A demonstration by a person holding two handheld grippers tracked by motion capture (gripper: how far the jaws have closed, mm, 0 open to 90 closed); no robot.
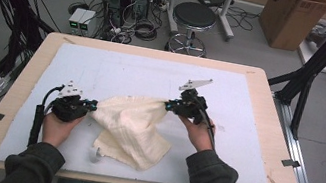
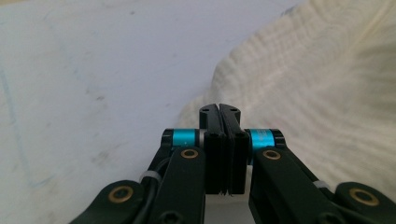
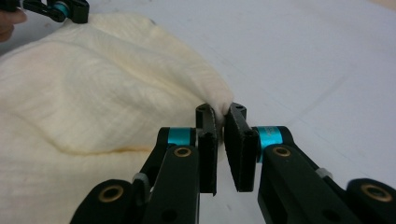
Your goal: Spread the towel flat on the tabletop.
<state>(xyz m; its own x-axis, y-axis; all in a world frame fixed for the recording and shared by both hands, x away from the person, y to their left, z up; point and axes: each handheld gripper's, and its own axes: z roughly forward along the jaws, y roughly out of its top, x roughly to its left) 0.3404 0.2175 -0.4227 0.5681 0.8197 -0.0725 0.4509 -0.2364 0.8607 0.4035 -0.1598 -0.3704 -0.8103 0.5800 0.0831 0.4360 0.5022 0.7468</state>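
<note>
L tool [image 1: 92,105]: held in the person's L hand [image 1: 59,126] at the table's [image 1: 18,96] left-centre, over the white mat [image 1: 104,68]. In the left gripper view the L tool [image 2: 218,108] has its jaws pressed together, no gap visible betw. them; tips sit at the edge of the cream cloth [image 2: 317,93]. Whether fabric is pinched inside can't be told from that view. In the high view the tips meet the cloth's left corner, which is drawn up toward them.

Cloth [image 1: 132,126]: centre of mat, betw. the two tools. Upper edge is stretched tool to tool; lower part lies crumpled and folded on the mat, near the table's front edge.

R tool [image 1: 168,105]: held in the person's R hand [image 1: 199,131], right of centre, well apart from the L tool. In the right gripper view the R tool [image 3: 221,111] has jaws nearly closed, slightly spread at the base, w/ a corner of the cloth [image 3: 107,93] clamped betw. the tips.
</note>
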